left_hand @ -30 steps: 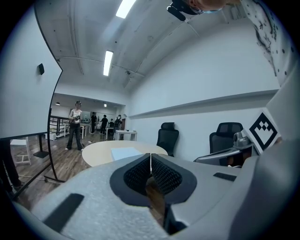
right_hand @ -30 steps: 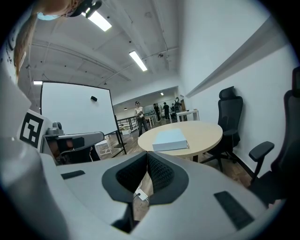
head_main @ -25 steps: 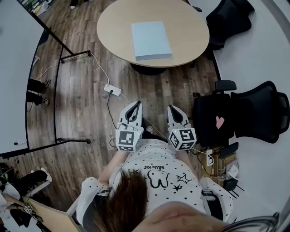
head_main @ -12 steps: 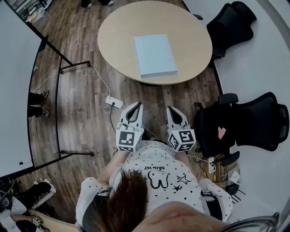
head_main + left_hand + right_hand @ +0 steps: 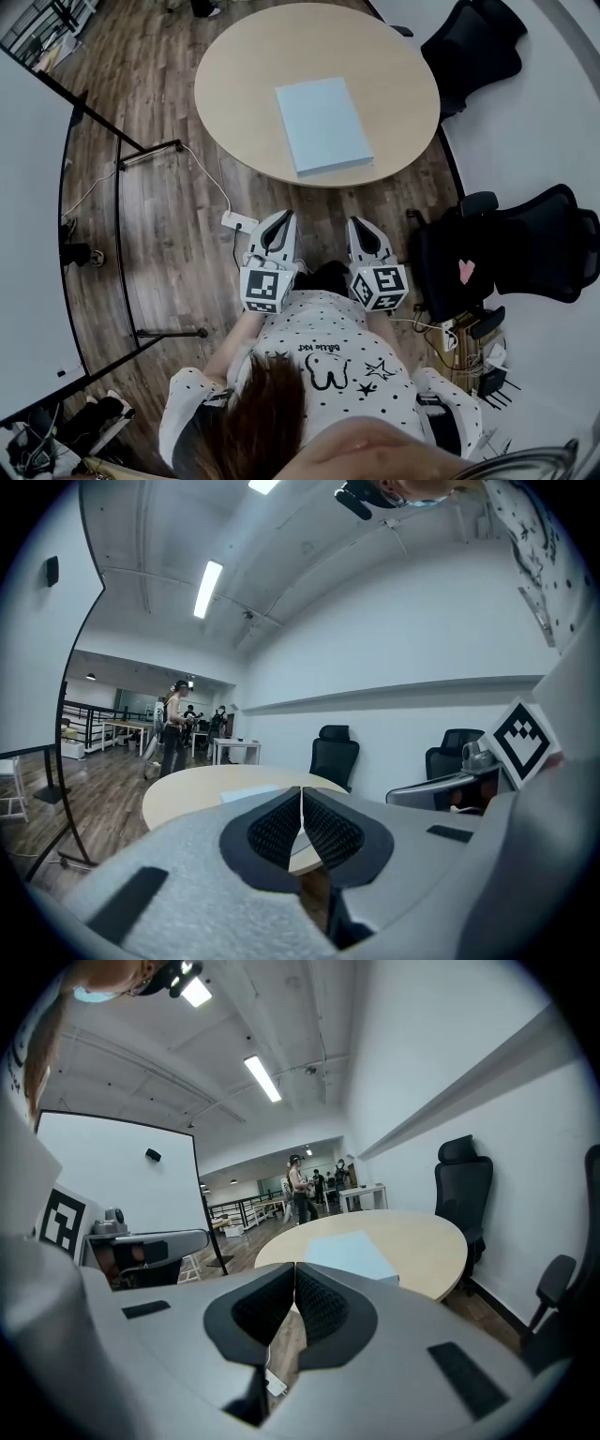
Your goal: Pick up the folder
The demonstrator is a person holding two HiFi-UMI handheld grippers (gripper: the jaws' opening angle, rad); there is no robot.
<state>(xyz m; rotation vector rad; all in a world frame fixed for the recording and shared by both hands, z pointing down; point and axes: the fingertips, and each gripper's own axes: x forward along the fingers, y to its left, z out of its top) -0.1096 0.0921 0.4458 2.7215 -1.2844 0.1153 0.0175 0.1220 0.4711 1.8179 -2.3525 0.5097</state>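
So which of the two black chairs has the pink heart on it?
The chair beside the right tool carries the heart; the chair past the round table is plain black.

Folder (image 5: pixel 323 126) on table (image 5: pixel 234 75)

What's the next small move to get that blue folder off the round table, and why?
Probably step closer to the table: the folder lies flat near its near edge, while the left gripper and right gripper, both shut and empty, sit by the body above the floor, short of the tabletop.
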